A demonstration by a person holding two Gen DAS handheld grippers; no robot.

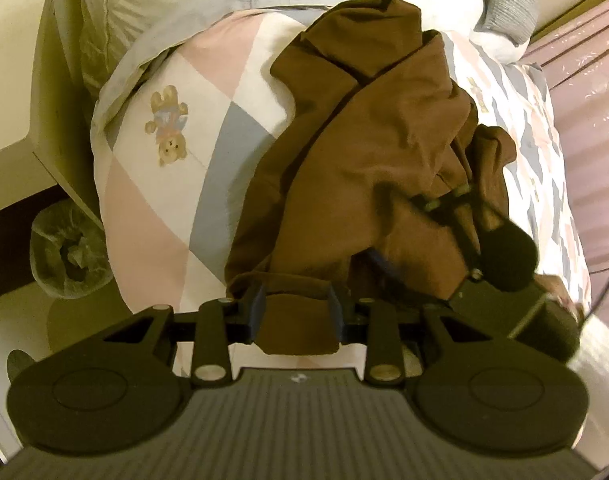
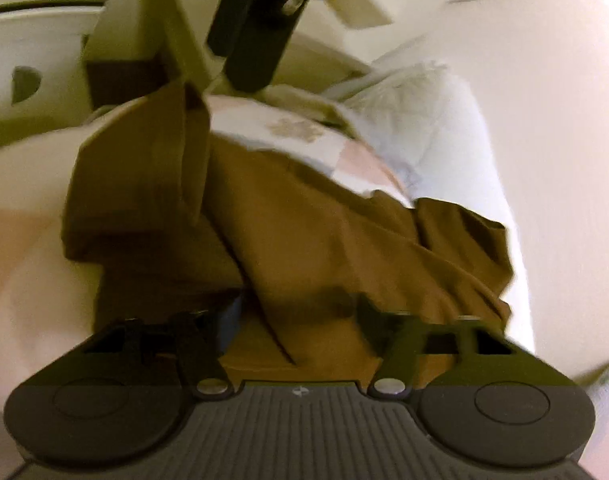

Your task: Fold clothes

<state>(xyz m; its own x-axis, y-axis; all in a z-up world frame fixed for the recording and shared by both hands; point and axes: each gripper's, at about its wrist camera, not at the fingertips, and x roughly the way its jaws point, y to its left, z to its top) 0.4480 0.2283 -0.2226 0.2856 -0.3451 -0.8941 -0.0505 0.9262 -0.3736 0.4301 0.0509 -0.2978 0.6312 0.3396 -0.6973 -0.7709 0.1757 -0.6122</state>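
Observation:
A brown garment (image 1: 376,132) lies crumpled on a bed, running from the pillows down to the near edge. My left gripper (image 1: 296,308) is shut on a bunched fold at its near end, and a flap of the cloth hangs below the fingers. My right gripper (image 1: 440,200) reaches into the garment's right side. In the blurred right wrist view, my right gripper (image 2: 300,312) has its jaws wide apart, with the brown garment (image 2: 324,240) lying loose between them. The black body of the left tool (image 2: 256,28) shows at the top.
The bed has a patchwork quilt (image 1: 164,184) with a teddy-bear print. A lined waste bin (image 1: 68,252) and a white bedside cabinet (image 1: 16,100) stand on the left. Pillows (image 1: 116,12) lie at the far end, a pink curtain (image 1: 584,80) hangs on the right, and a white sleeve (image 1: 596,356) is at the right edge.

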